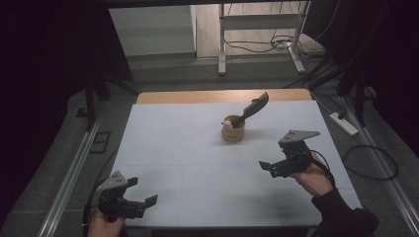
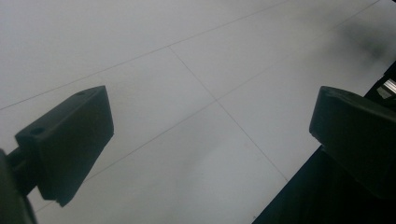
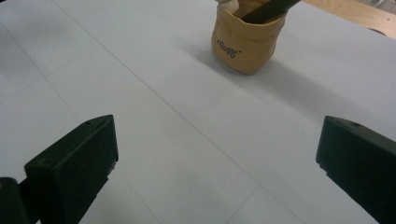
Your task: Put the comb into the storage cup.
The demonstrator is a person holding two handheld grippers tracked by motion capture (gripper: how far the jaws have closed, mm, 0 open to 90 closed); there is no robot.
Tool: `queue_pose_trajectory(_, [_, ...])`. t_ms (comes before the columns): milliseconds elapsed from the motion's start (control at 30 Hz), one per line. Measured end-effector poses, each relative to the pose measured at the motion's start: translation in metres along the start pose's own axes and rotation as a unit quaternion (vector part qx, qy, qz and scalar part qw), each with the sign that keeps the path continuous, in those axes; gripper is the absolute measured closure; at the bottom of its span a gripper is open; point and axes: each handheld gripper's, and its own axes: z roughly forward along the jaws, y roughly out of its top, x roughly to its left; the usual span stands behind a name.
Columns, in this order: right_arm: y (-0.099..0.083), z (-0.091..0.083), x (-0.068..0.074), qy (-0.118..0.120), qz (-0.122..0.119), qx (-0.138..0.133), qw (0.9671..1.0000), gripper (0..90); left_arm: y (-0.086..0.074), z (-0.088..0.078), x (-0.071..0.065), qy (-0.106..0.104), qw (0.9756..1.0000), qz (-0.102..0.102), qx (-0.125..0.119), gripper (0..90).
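Near the far middle of the white table [image 1: 173, 163] stands a small tan pouch [image 1: 232, 130], and I use it as my landmark. It stands upright on the white surface. A long dark tool [image 1: 253, 109] sticks out of its mouth and leans up and away to the right. Something pale [image 1: 228, 122] also shows at the rim, on the left side of the tool, but I cannot tell what it is.

My right gripper [image 1: 267, 167] is nearer to me than the pouch and to its right, well apart from it. Its jaws are spread wide and they hold nothing. In the right gripper view the two black jaws rise at the bottom corners, and the pouch [image 3: 245, 39] is seen between them, farther off, with dark small print on its side. The tool [image 3: 266, 10] shows there as a dark bar lying across the mouth of the pouch.

My left gripper [image 1: 146, 201] is far from the pouch, at the near left corner of the table, close to the front edge. Its jaws are also wide apart and they are empty. In the left gripper view I see between them the bare table [image 2: 196, 93] with thin seam lines, and the dark table edge runs below the right jaw.

Both grippers hover over the table and touch neither the pouch nor the tool.
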Motion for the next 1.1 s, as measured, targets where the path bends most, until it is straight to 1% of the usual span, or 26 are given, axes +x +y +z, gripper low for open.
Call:
queue_pose_trajectory(100, [-0.005,-0.002,-0.001,0.001,0.001,-0.003,1.0,0.0,0.0,0.0,0.0,0.0,1.0,-0.001,0.0,0.3])
queue_pose_trajectory(333, [-0.015,-0.007,-0.003,-0.006,0.004,0.0,1.0,0.0,0.0,0.0,0.0,0.0,1.0,-0.001,-0.001,0.3])
queue_pose_trajectory(800, [-0.031,-0.023,-0.007,-0.017,0.013,0.004,0.9998,0.0,0.0,0.0,0.0,0.0,1.0,0.0,-0.001,0.4])
queue_pose_trajectory(1100, [-0.043,-0.034,-0.01,-0.024,0.028,-0.003,0.9993,0.0,0.0,0.0,0.0,0.0,1.0,0.0,-0.001,0.4])
